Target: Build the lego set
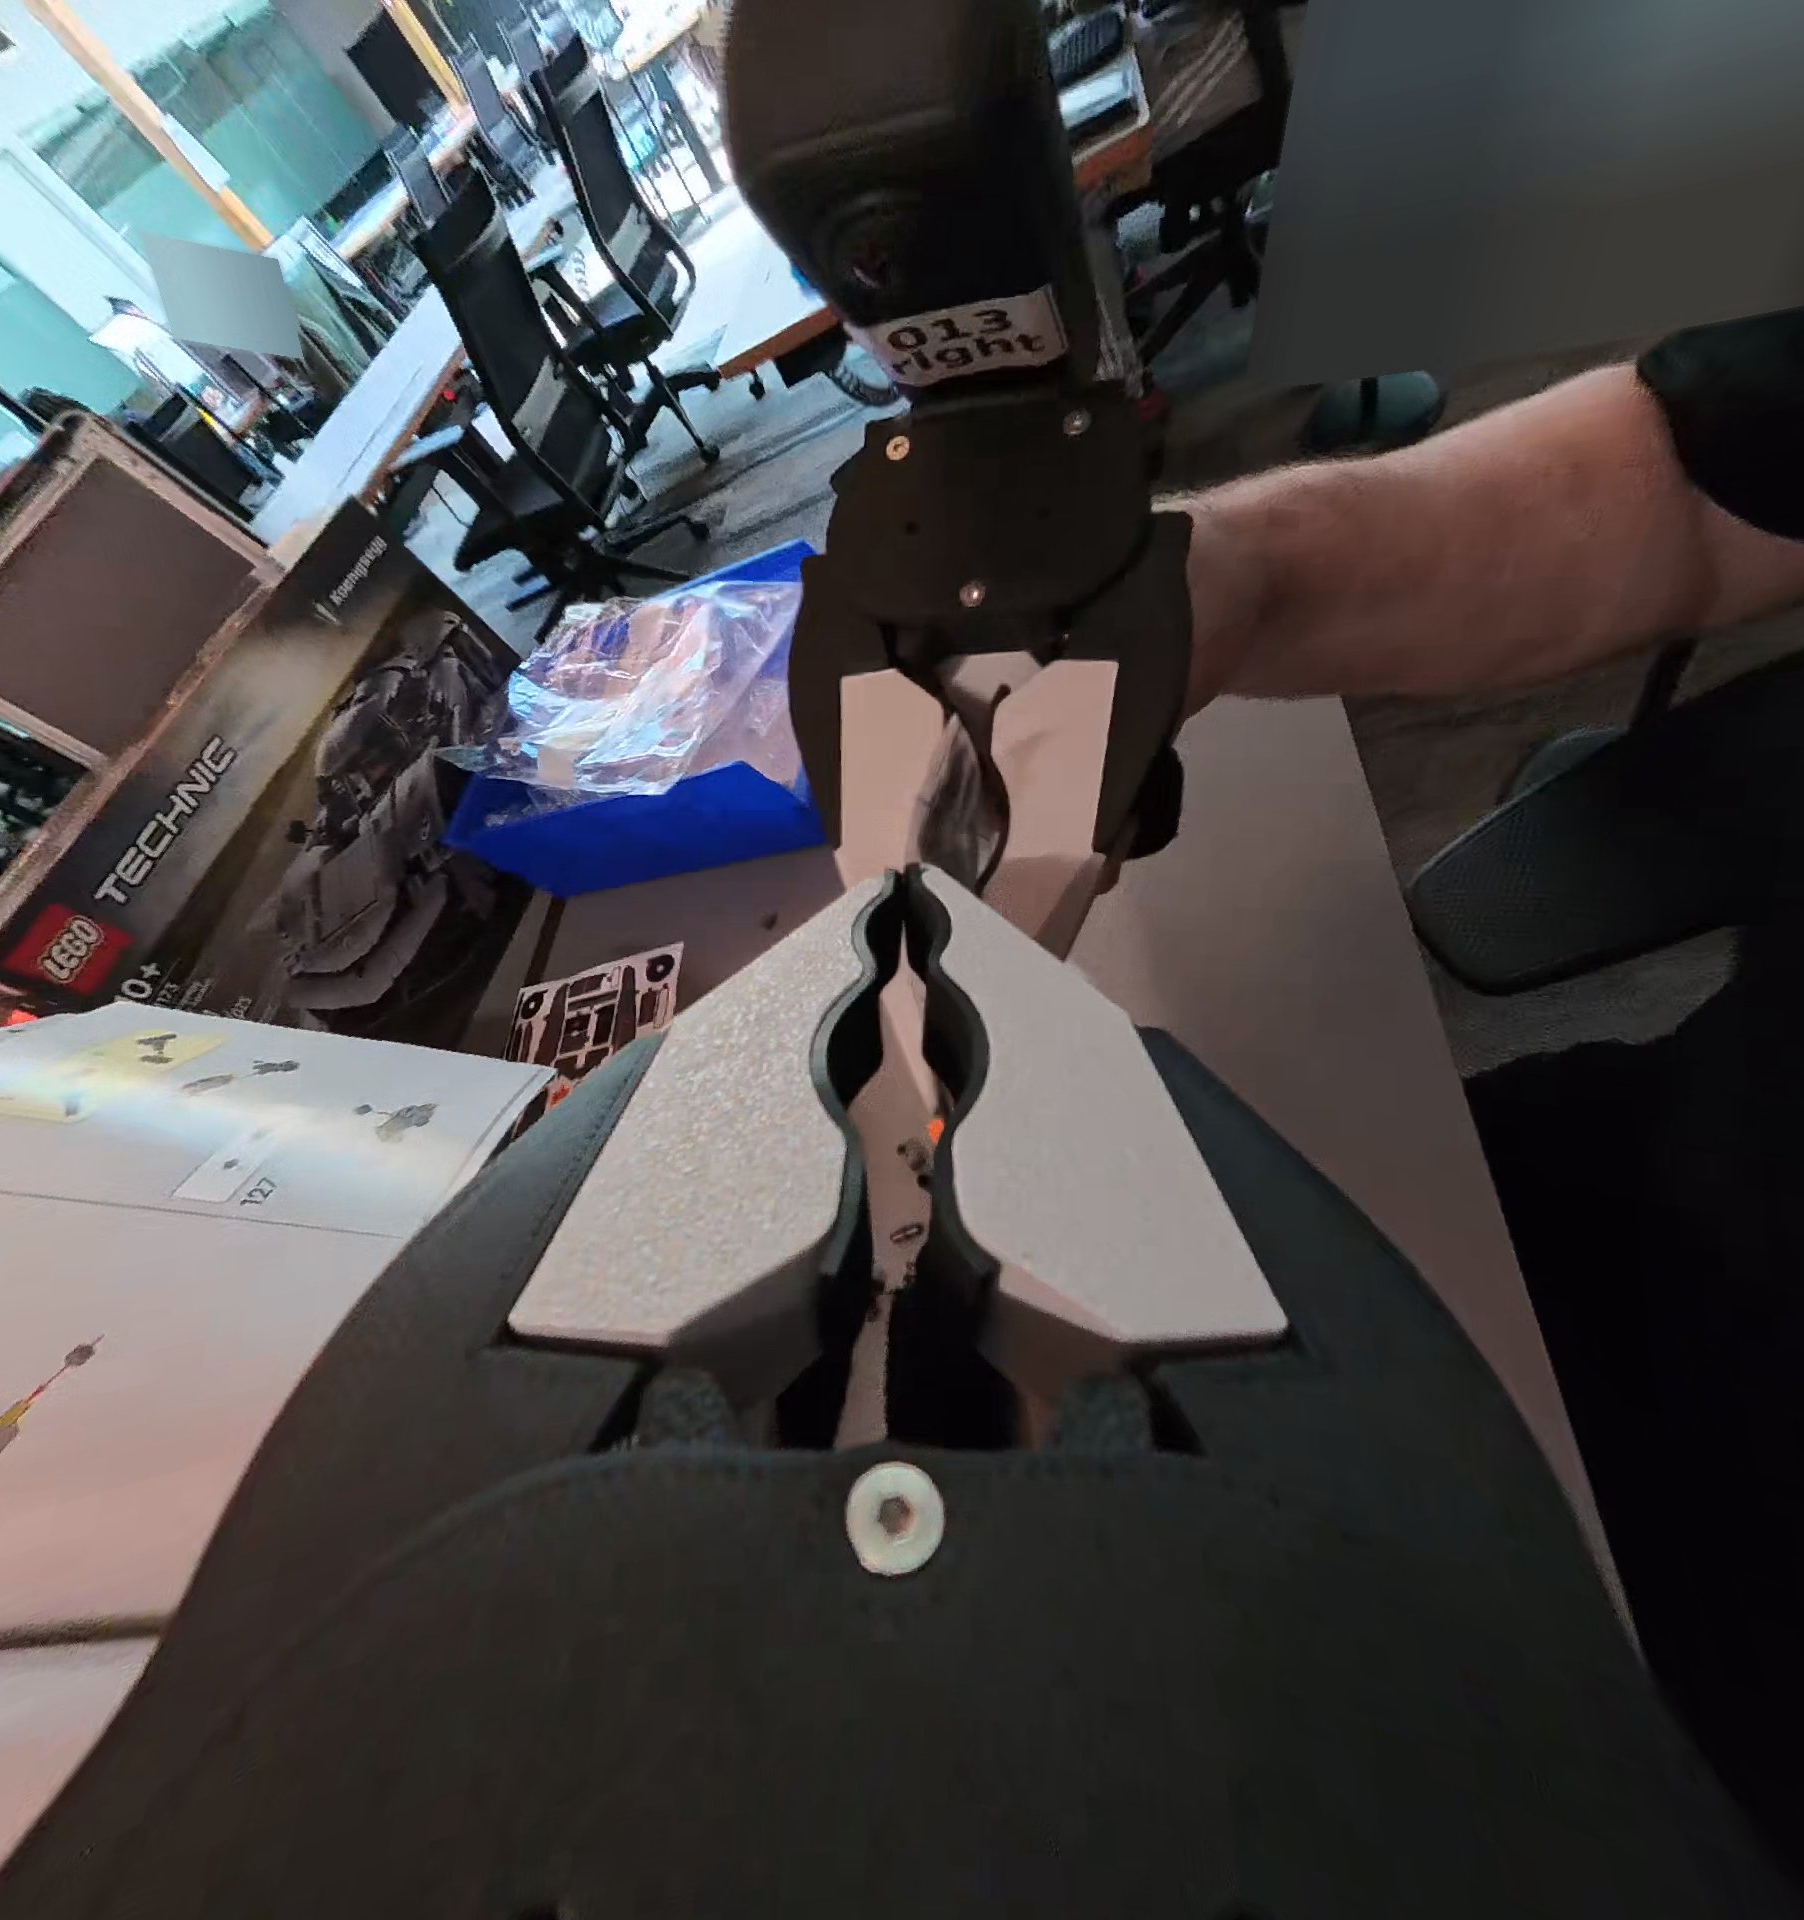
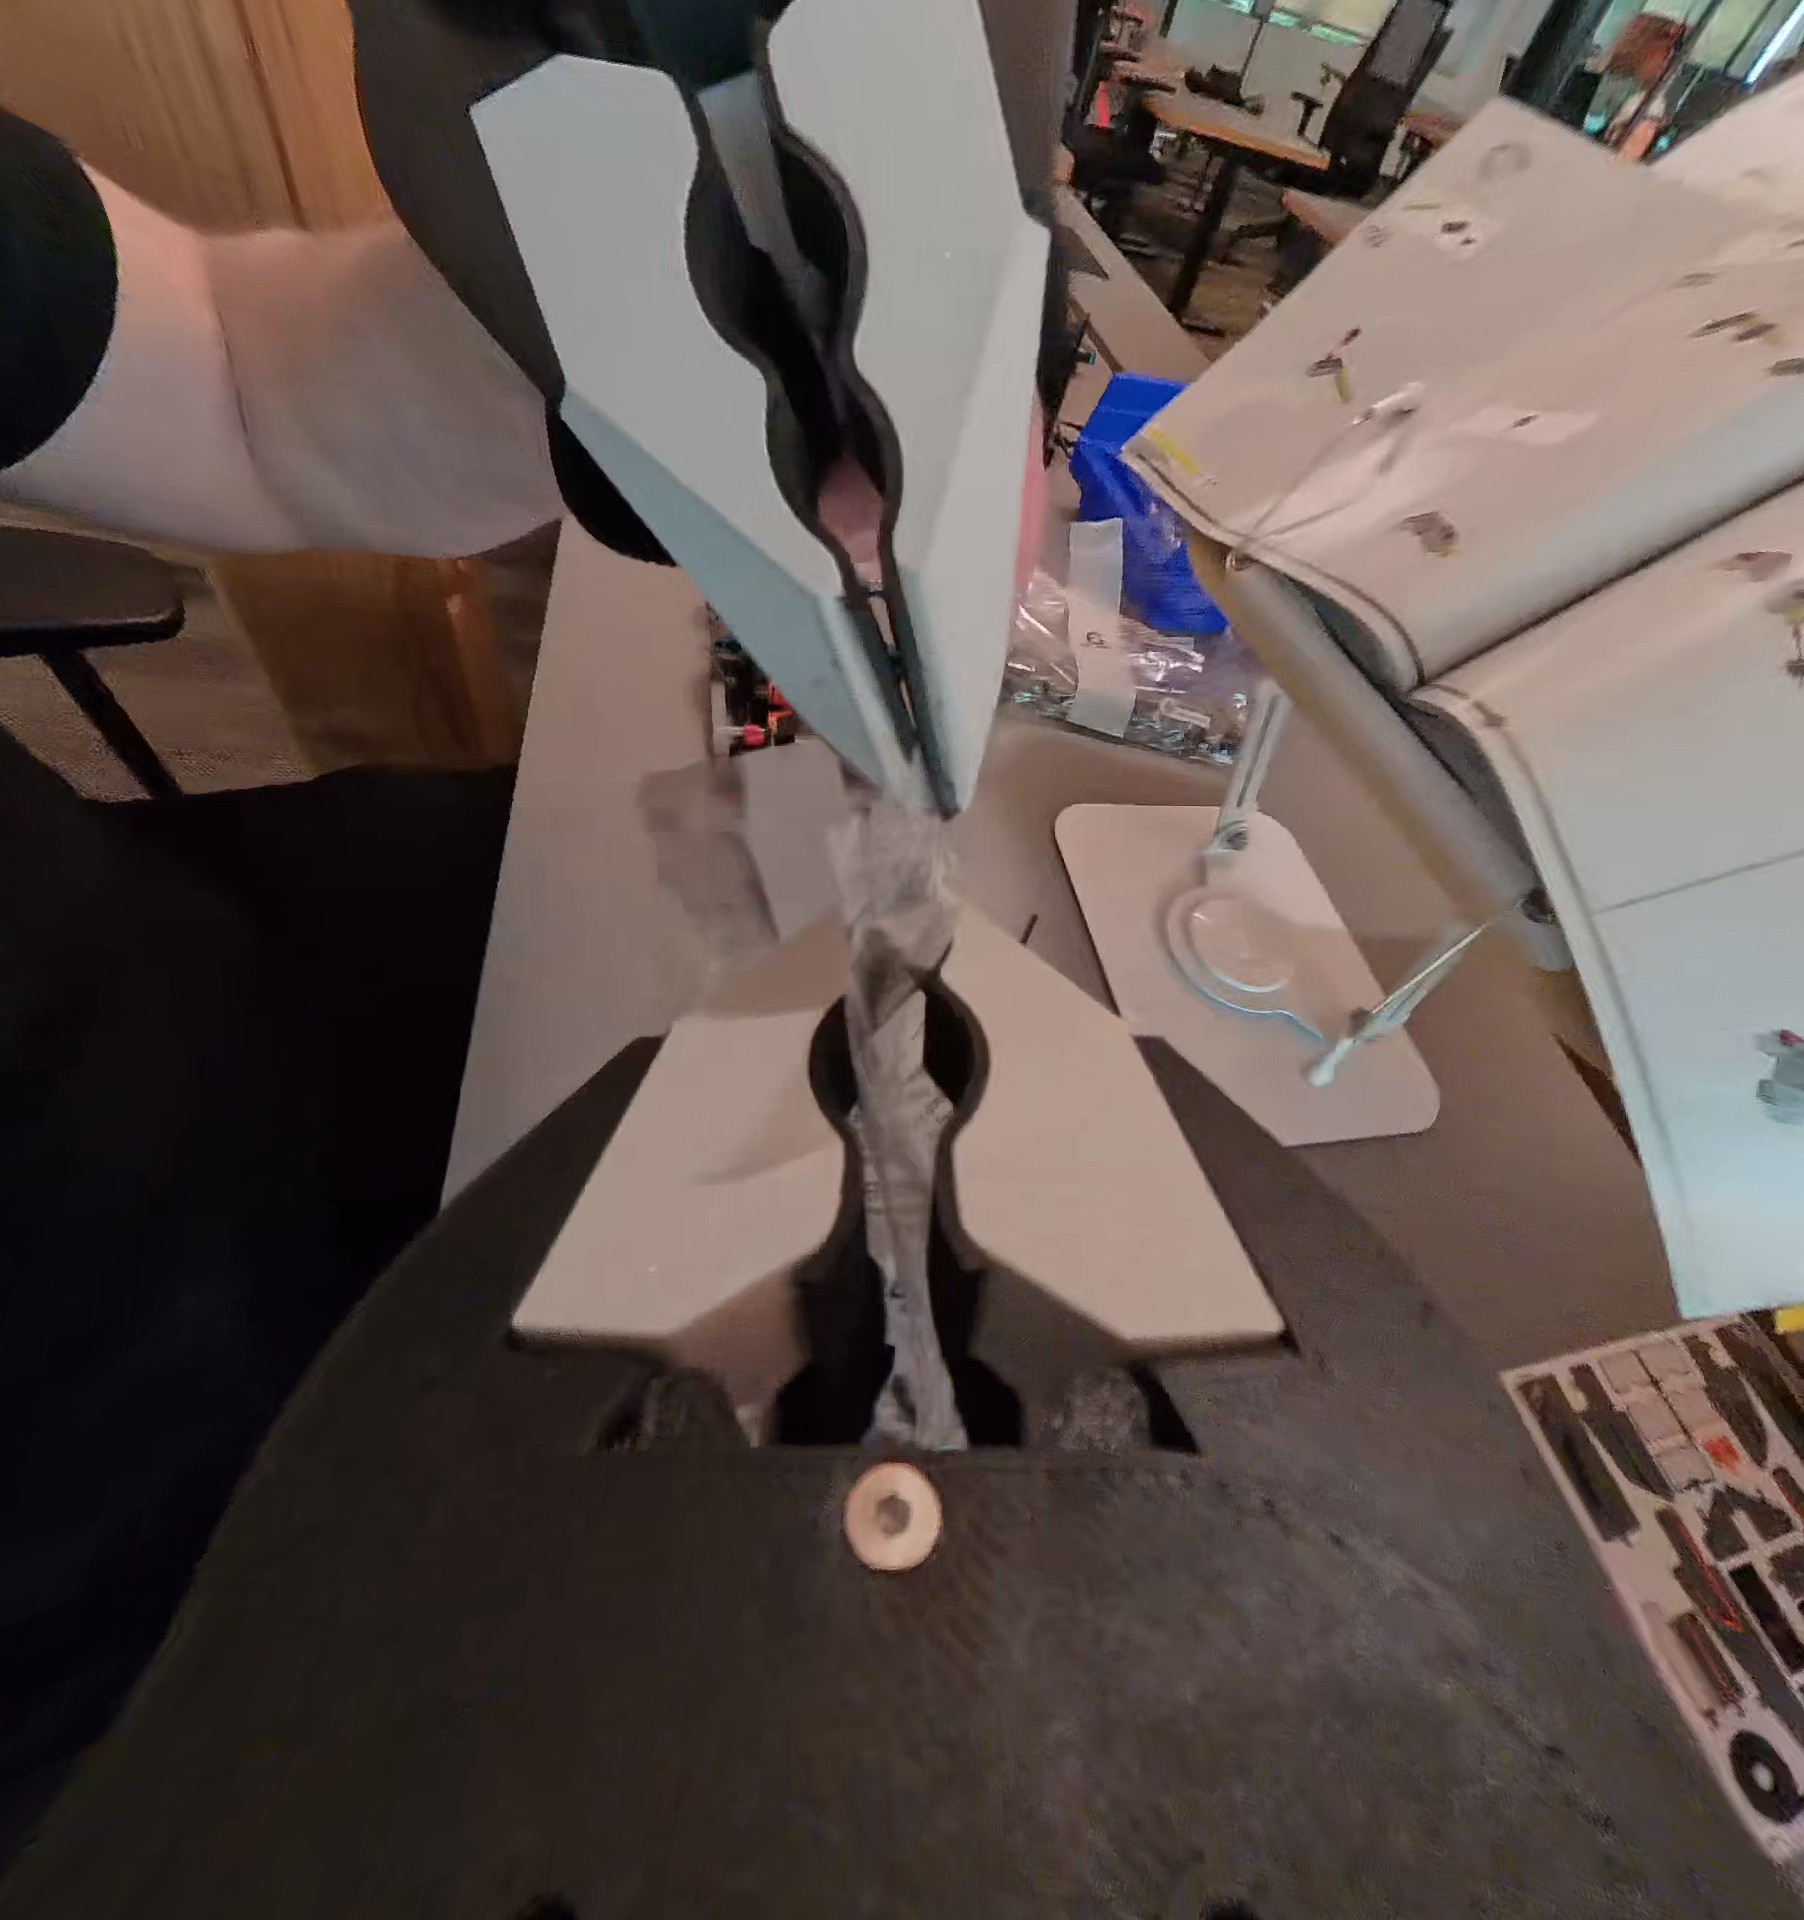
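1. Nearest my right camera is the right gripper (image 2: 893, 997), its jaws pressed together on a twisted clear plastic bag (image 2: 903, 914) that runs up the channel between them.
2. The left gripper (image 2: 919, 790) comes in from 12 o'clock in that view and pinches the same bag at its upper end; in the left view its tips (image 1: 903, 883) are closed tight.
3. The bag is stretched taut between the two grippers above the table (image 2: 586, 831). I judge I am pulling it apart to get at the parts; I cannot tell what is inside.
4. At 2 o'clock the open instruction book (image 2: 1563, 436) sits on its stand (image 2: 1251, 956).
5. At 9 o'clock in the left view lies the set's box (image 1: 202, 810), with the blue bin (image 1: 649, 831) of more bags at 11 o'clock.
6. The sticker sheet (image 2: 1729, 1558) lies at 4 o'clock.
7. Risk: if the film gives way suddenly, small pieces could fly off the table's edge.
8. Risk: the slick film could slip from one grip, because the twist is thin.
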Available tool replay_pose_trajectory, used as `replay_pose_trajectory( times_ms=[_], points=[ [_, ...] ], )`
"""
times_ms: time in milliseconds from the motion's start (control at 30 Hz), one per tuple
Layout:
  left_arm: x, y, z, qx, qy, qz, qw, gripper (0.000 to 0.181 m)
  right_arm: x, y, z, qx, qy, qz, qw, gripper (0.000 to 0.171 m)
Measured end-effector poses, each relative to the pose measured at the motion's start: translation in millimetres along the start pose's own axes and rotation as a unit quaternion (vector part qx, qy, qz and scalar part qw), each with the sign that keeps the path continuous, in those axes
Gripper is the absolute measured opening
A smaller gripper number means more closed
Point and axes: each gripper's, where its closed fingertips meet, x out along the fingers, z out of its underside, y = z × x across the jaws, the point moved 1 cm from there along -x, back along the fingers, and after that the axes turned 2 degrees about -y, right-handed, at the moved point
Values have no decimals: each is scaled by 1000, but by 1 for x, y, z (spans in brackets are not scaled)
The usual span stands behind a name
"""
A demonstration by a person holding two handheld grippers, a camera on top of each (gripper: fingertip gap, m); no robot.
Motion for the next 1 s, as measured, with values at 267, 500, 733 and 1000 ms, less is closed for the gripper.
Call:
replay_pose_trajectory(
  times_ms=[267, 500, 733, 1000],
  points=[
    [-31, -31, 41, -81, 18, -80, 993, 37, -6, 28, 6, 96, -1, 36, 995, 0],
    [-42, -27, 114, -140, -30, -88, 986, 60, -24, 33, 6, 163, 70, -16, 984, 0],
    [-5, -13, 126, -166, -27, -27, 985, 0, -31, 30, 26, 246, 93, -77, 962, 0],
    [7, -6, 132, -156, -86, 1, 984, 0, -67, 68, 54, 162, 15, 137, 977, 68]
  ],
)
